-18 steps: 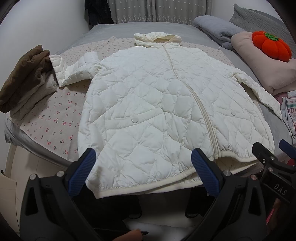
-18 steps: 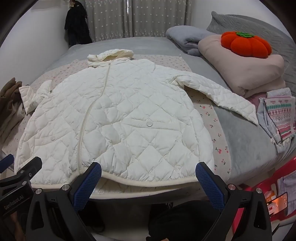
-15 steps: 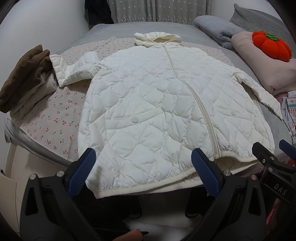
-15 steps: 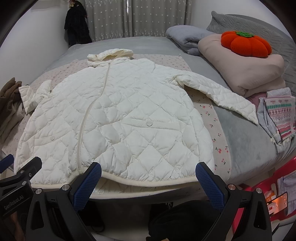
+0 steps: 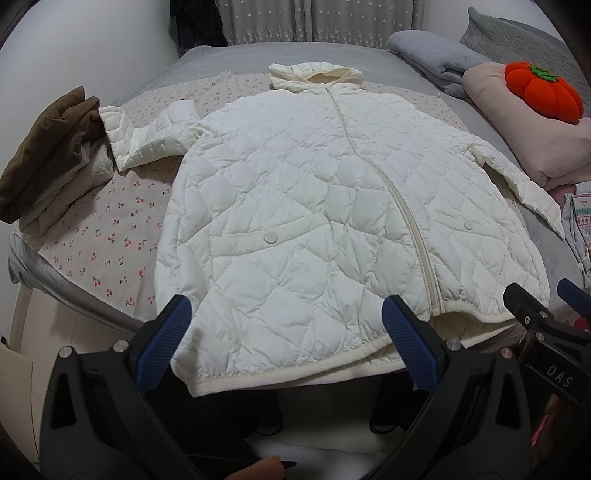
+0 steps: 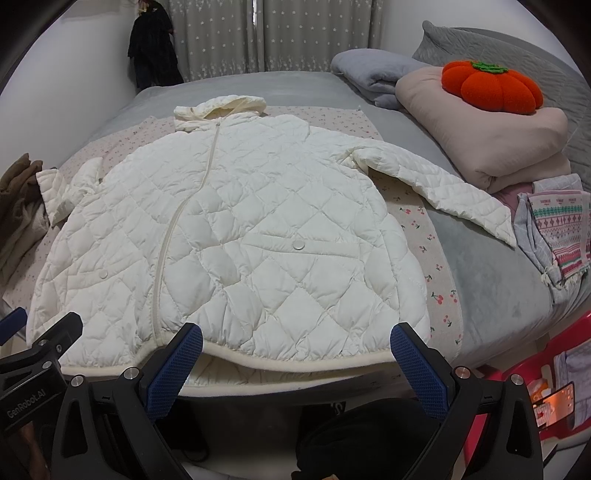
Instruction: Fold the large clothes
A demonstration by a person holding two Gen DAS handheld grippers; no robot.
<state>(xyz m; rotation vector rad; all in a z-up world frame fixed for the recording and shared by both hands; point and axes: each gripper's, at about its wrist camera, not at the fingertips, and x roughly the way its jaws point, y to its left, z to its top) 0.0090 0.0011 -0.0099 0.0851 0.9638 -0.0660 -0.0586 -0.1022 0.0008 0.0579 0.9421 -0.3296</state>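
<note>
Risk: jacket (image 5: 314,221) hem overhangs bed edge; left gripper (image 5: 284,343) and right gripper (image 6: 295,365), both wide and empty, may pinch only the top layer.

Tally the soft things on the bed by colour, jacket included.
White: 1, quilted hooded jacket
Brown: 1, folded fleecy garment
Grey: 1, rolled blanket
Pink: 1, folded duvet
Orange: 1, pumpkin-shaped plush cushion
Patterned: 1, folded knit cloth
Total: 6

The jacket (image 5: 295,229) lies flat on the bed (image 6: 480,258), hood (image 5: 314,74) toward the curtains (image 6: 258,33). Folded clothes (image 5: 48,158) lie left of it; pillows (image 6: 480,140) under a pumpkin cushion (image 6: 487,88) lie right.
</note>
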